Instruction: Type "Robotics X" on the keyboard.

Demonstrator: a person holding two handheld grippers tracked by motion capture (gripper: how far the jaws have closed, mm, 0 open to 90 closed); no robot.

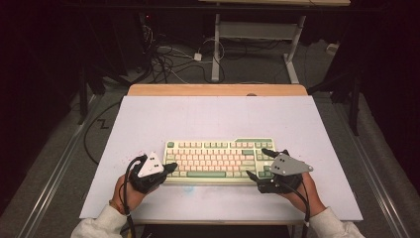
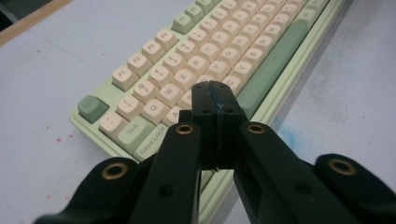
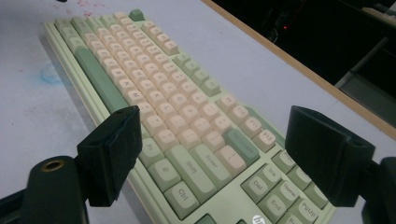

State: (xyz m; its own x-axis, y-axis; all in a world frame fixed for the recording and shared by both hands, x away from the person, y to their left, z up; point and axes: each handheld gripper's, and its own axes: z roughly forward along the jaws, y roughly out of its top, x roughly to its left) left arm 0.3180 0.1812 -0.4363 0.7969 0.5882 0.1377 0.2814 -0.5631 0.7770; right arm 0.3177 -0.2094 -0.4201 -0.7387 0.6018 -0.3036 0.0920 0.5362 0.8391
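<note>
Keyboard (image 1: 218, 161) first: it is a pale green board with cream and green keys, and it lies flat on my white worktop (image 1: 148, 119), a little nearer the front edge than the back and roughly midway between the left and right edges, its long side running parallel to the front edge. My left hand-held gripper (image 1: 171, 167) sits at the keyboard's left end, near its front-left corner; its grey three-cornered plate faces up. In the left gripper view my left hand-held gripper (image 2: 215, 95) has its two black jaws pressed fully together with nothing between them, their joined tip standing over the left-hand letter keys just in from Caps Lock; I cannot tell whether the tip touches a key. My right hand-held gripper (image 1: 260, 163) is at the keyboard's right end, over the block of navigation keys. In the right gripper view my right hand-held gripper (image 3: 210, 154) has its jaws spread wide apart and holds nothing, and between them show the Shift, Enter and Ctrl keys. Faint red specks mark the worktop beyond the keyboard's left end, and a pale blue smudge (image 2: 287, 137) lies just in front of its front side.
</note>
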